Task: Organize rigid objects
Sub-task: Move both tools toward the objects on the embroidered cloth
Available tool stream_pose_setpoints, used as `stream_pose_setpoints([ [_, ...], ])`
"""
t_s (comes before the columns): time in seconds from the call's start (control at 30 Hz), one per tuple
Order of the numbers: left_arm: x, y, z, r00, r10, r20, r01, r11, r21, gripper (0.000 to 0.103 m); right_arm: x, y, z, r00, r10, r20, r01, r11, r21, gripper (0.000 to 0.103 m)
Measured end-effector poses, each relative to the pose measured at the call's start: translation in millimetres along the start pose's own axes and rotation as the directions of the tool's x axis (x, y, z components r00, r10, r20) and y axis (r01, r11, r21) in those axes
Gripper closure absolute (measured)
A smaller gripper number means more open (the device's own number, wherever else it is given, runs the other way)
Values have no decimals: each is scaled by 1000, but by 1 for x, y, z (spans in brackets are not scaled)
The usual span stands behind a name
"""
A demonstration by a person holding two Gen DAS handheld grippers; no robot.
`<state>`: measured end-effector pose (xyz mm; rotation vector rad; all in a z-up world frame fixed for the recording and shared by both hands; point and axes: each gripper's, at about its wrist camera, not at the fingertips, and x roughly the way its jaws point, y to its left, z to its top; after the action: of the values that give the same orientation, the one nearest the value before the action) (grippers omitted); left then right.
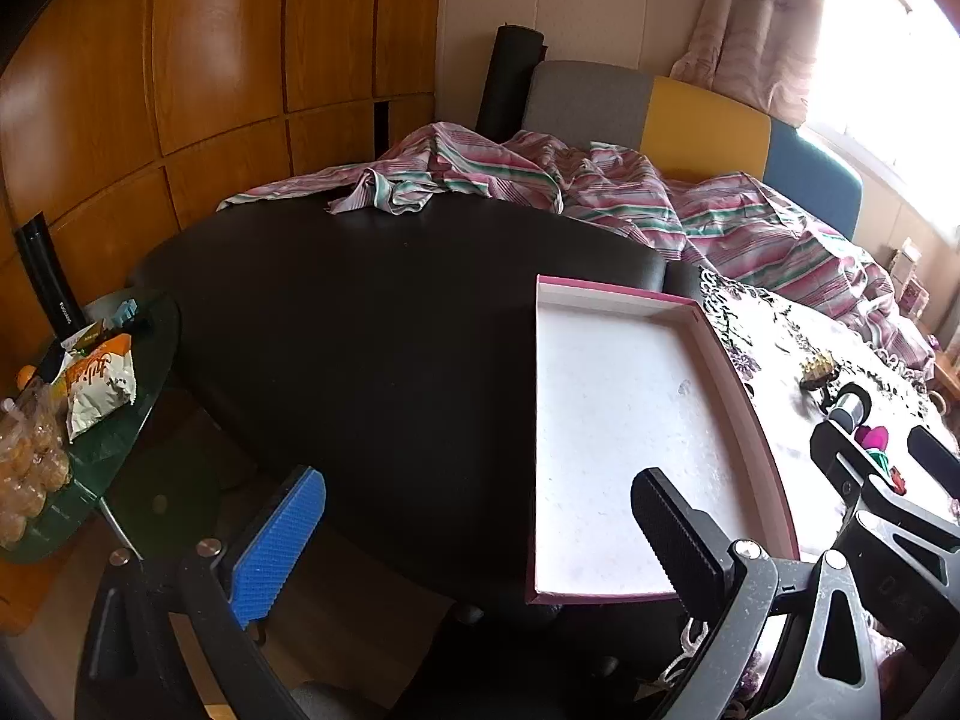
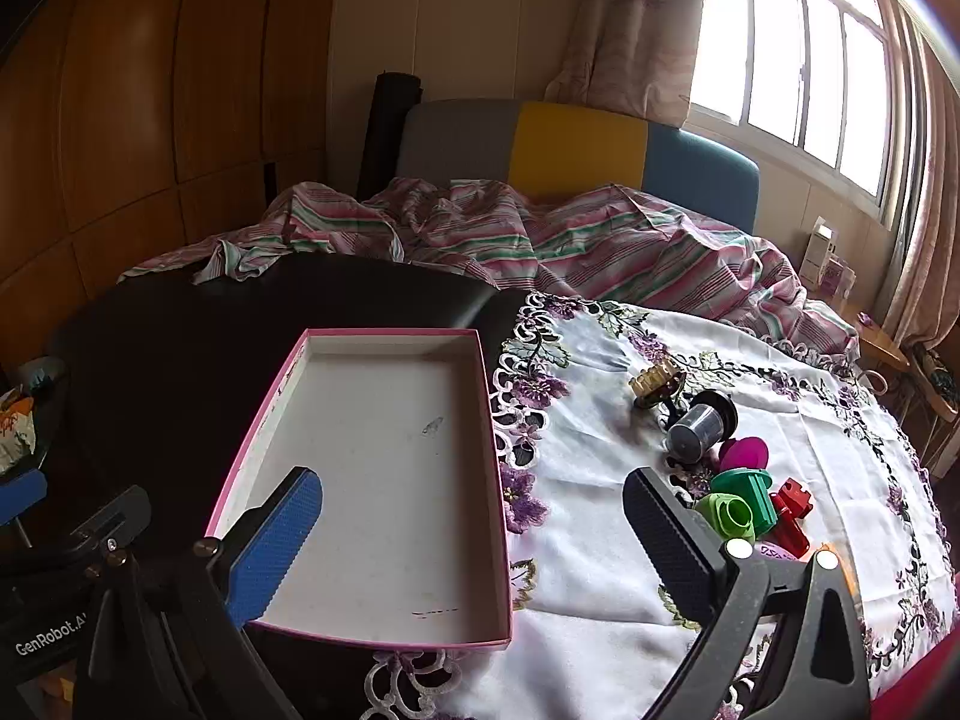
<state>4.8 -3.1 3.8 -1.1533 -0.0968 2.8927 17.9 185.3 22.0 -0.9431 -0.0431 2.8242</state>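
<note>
Pink-edged and white inside, a shallow box (image 2: 384, 480) is seen lying empty, half on a flowered tablecloth (image 2: 600, 540). A cluster of small toys (image 2: 744, 504) is gathered on the cloth to its right. Both the left gripper (image 1: 480, 540) and the right gripper (image 2: 474, 534) are held spread wide, nothing between their fingers.

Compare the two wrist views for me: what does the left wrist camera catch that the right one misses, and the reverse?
Only the left wrist view shows the glass side table with the full snack bags. Only the right wrist view shows the green pieces and red piece clearly, plus the window. Both share the empty pink-edged box, the silver cup and the striped bedding. Both the left gripper and right gripper are open.
</note>
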Motion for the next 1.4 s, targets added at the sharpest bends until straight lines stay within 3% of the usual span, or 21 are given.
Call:
stream_pose_setpoints([
  [0.23,1,-4,2,1000,16,3,-16,1000,24,0,4,-4,-4,1000,-5,-17,5,1000,3,1],
  [0.4,-4,-15,6,998,42,41,-45,994,97,0,9,-18,-8,999,-17,-33,17,1000,8,1],
  [0.6,-12,-30,11,995,39,95,-56,982,180,0,12,-63,-8,999,-15,-35,17,998,68,1],
  [1.13,-8,-63,9,996,2,94,-27,963,266,0,18,-174,8,991,-121,-65,132,971,198,1],
  [1.27,-4,-74,9,997,-21,77,-2,956,293,0,27,-199,13,991,-100,-85,116,969,218,1],
  [1.4,2,-84,11,994,-99,39,82,949,303,0,41,-231,14,992,-89,-95,111,957,268,0],
])
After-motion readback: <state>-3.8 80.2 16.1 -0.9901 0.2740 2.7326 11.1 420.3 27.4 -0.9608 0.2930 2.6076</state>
